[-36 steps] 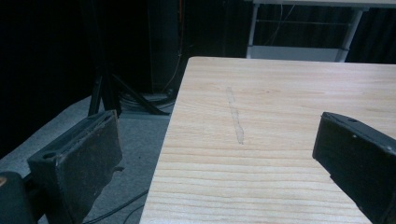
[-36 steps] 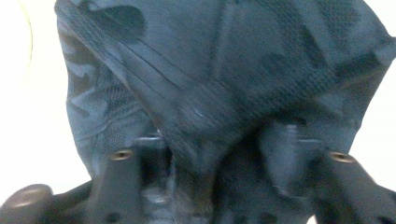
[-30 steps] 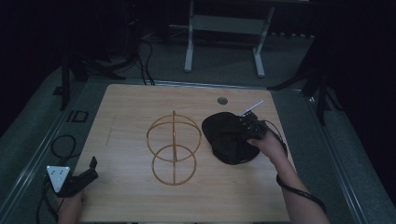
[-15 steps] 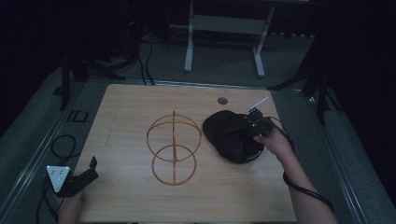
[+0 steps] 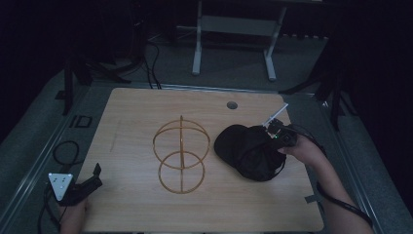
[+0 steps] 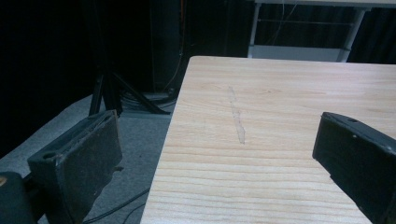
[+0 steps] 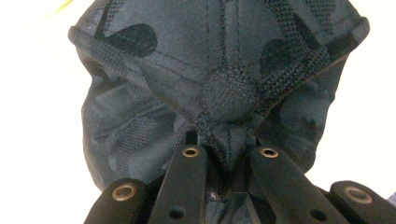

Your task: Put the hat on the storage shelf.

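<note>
The surface (image 5: 146, 122) carries little: a gold wire stand (image 5: 180, 152) of rings on an upright rod stands at its middle, between my two hands, and a small round hole (image 5: 232, 105) sits near the far edge. The black cap (image 5: 248, 151) lies toward the right edge, just right of the stand and apart from it, its long axis running from the far left to the near right. My right gripper (image 5: 272, 134) comes at the cap from the right edge, jaws pinched tight on a fold of fabric just below the crown button (image 7: 229, 91). My left gripper (image 5: 90, 181) rests at the near left corner, jaws spread wide with nothing between them.
</note>
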